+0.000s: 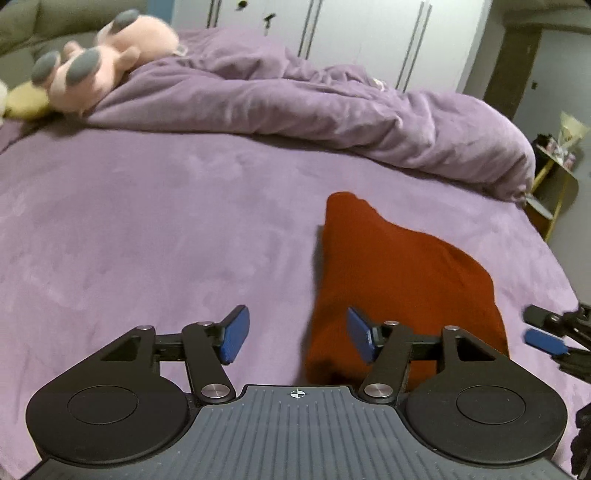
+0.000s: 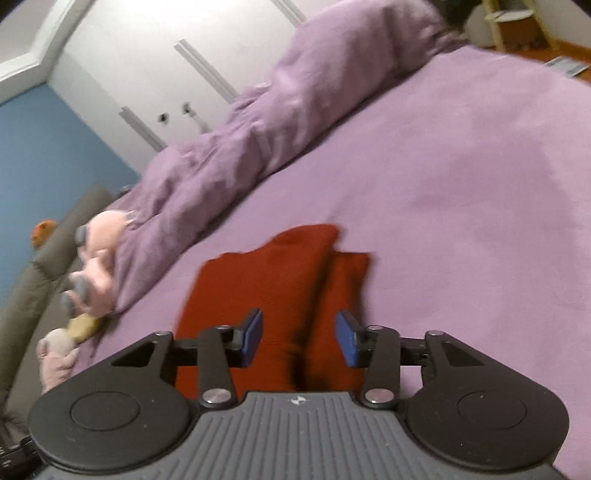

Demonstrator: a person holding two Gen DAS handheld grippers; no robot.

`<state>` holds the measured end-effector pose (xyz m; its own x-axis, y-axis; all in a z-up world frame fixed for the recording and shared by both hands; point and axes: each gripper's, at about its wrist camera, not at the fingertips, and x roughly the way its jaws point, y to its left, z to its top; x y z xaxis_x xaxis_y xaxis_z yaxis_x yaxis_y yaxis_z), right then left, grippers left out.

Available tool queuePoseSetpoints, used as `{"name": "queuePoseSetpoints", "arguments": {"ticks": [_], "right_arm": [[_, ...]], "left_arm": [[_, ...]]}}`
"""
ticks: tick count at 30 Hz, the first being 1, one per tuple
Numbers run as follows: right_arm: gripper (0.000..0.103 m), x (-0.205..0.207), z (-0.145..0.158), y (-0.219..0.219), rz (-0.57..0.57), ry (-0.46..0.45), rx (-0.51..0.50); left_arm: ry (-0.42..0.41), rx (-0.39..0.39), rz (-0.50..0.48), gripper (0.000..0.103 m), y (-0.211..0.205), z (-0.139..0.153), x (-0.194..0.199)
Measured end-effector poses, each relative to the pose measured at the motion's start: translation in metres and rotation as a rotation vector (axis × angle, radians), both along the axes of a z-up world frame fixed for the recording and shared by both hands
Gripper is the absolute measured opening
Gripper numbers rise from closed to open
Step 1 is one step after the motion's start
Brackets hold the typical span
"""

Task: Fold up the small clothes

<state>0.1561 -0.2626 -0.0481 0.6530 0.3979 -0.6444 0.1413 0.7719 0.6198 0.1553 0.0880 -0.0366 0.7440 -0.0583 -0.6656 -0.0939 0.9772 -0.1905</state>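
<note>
A small red garment (image 1: 388, 266) lies folded on the purple bed sheet (image 1: 147, 229). In the right wrist view the garment (image 2: 273, 280) shows two layers with a dark fold line down its middle. My left gripper (image 1: 297, 334) is open and empty, with its right finger over the garment's left edge. My right gripper (image 2: 299, 338) is open and empty, hovering over the garment's near end. The right gripper's blue-padded tip also shows in the left wrist view (image 1: 543, 332), just right of the garment.
A bunched purple duvet (image 1: 314, 96) lies across the far side of the bed. A pink plush toy (image 1: 99, 62) rests at the far left by a grey headboard (image 2: 44, 280). White wardrobe doors (image 1: 351, 33) stand behind. A small yellow side table (image 1: 554, 181) is at the right.
</note>
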Motion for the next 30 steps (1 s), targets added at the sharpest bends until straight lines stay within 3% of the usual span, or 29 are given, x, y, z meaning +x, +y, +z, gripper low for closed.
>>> {"name": "queuePoseSetpoints", "arguments": {"ticks": [3, 5, 7, 8, 10, 13, 16, 18, 21, 25, 28, 30], "right_arm": [[0.045, 0.027, -0.018, 0.027, 0.087, 0.082, -0.042], [0.034, 0.041, -0.033, 0.040, 0.120, 0.144, -0.096], [0.017, 0.038, -0.026, 0.044, 0.145, 0.085, -0.106], [0.016, 0.036, -0.020, 0.046, 0.162, 0.051, -0.116], [0.016, 0.034, -0.012, 0.049, 0.169, 0.023, -0.219], [0.015, 0.035, -0.024, 0.050, 0.163, 0.069, -0.346], [0.016, 0.033, -0.032, 0.057, 0.197, 0.051, -0.409], [0.017, 0.034, -0.034, 0.053, 0.190, 0.055, -0.403], [0.023, 0.031, -0.019, 0.047, 0.143, 0.070, -0.313], [0.032, 0.005, 0.011, 0.054, 0.132, -0.024, -0.329], [0.033, -0.007, 0.007, 0.061, 0.165, 0.022, -0.324], [0.033, -0.011, -0.007, 0.067, 0.179, 0.088, -0.383]], "left_arm": [[0.042, 0.019, -0.013, 0.064, -0.009, -0.007, 0.019], [0.054, 0.024, -0.010, 0.064, -0.013, -0.012, 0.025], [0.077, 0.037, -0.011, 0.064, -0.016, -0.016, 0.029], [0.077, 0.042, -0.014, 0.064, -0.018, -0.018, 0.030], [0.083, 0.044, -0.021, 0.065, -0.023, -0.022, 0.031], [0.102, 0.056, -0.032, 0.068, -0.031, -0.029, 0.035], [0.140, 0.061, -0.040, 0.068, -0.039, -0.039, 0.038], [0.150, 0.045, -0.039, 0.068, -0.039, -0.040, 0.037], [0.154, 0.048, -0.037, 0.069, -0.036, -0.038, 0.033], [0.183, 0.033, -0.015, 0.073, -0.030, -0.042, 0.026], [0.195, 0.035, -0.012, 0.074, -0.030, -0.045, 0.024], [0.211, 0.050, -0.017, 0.075, -0.030, -0.047, 0.024]]}}
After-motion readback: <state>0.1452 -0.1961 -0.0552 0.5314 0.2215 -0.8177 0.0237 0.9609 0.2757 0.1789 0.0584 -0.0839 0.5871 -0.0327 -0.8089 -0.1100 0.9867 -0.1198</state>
